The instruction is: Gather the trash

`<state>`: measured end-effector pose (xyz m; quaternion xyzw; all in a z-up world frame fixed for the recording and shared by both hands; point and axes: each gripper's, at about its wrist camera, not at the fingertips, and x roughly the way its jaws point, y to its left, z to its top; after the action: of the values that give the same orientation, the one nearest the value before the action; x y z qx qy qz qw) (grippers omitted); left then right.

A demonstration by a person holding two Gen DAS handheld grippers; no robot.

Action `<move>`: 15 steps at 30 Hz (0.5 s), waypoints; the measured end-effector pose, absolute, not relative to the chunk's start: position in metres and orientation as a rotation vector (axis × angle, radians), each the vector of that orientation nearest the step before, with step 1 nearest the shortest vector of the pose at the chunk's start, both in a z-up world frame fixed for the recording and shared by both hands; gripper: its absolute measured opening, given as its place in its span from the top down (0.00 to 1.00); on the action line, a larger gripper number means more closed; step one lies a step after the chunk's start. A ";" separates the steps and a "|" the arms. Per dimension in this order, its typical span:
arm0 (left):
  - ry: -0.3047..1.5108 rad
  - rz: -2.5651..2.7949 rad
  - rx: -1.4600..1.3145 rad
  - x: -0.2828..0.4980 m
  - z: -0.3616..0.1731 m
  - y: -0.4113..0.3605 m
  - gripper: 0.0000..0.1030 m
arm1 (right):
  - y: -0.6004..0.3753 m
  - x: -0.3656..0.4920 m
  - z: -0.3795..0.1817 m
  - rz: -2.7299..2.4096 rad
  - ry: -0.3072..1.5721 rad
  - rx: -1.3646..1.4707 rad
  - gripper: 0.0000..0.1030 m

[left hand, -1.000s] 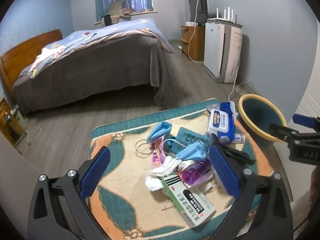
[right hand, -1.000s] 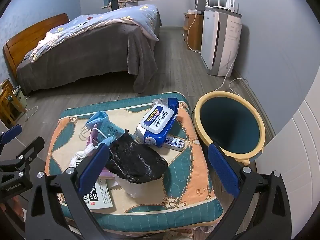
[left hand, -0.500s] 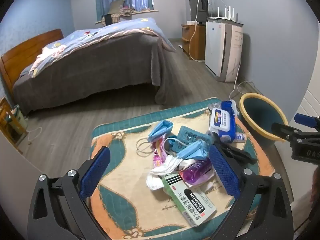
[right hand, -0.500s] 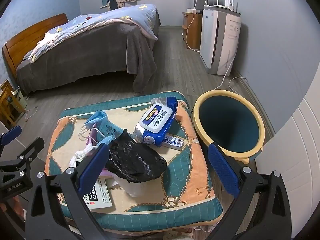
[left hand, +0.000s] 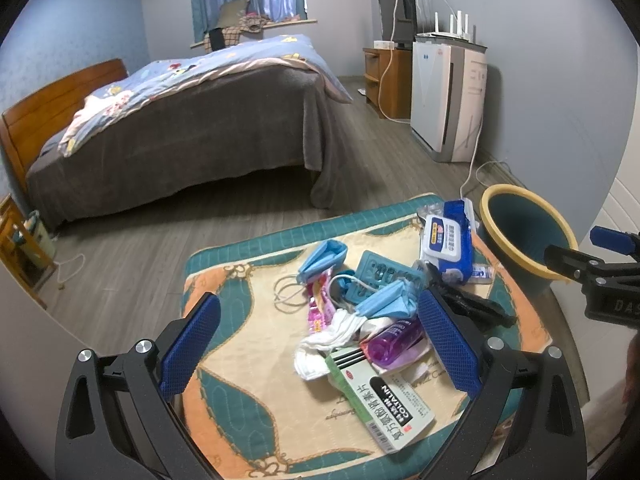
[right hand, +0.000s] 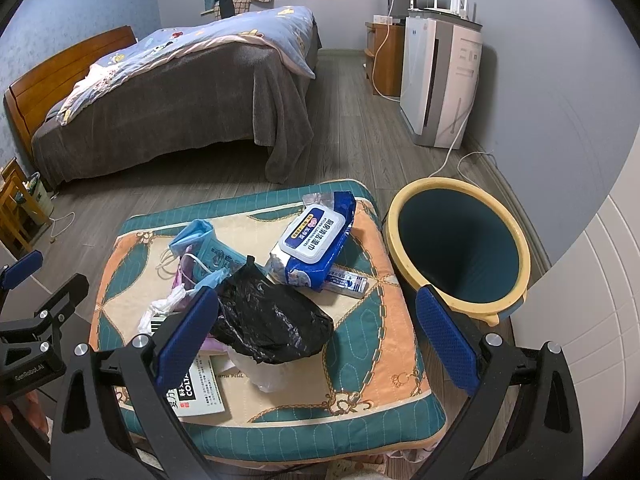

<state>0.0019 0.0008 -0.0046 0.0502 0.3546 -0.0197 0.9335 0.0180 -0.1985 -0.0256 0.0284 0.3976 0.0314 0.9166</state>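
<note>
Both the left gripper (left hand: 318,344) and right gripper (right hand: 316,338) hung with fingers spread wide and empty over the litter on the cushioned surface (right hand: 360,420), so the right would best pinch the black bag (right hand: 272,316) by its crumpled top and swing it toward the bin (right hand: 460,248) at two o'clock.

Bed (left hand: 180,120), air purifier (left hand: 448,96), maybe router (left hand: 456,28) atop.

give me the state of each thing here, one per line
left gripper: jaws open, holding nothing
right gripper: jaws open, holding nothing
bin: upright beside the cushion, looks empty
wet wipes pack: lid shut, lying flat
black bag: crumpled on the pile
medicine box: closed, lying flat
purple bottle: lying on its side
face mask: folded over
</note>
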 end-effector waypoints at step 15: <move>0.727 -0.038 0.106 0.002 -0.005 0.000 0.05 | -0.197 0.018 -0.028 0.066 0.826 0.057 0.05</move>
<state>0.0021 0.0003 -0.0046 0.0517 0.3553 -0.0187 0.9332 0.0176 -0.1971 -0.0281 0.0279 0.4012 0.0321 0.9150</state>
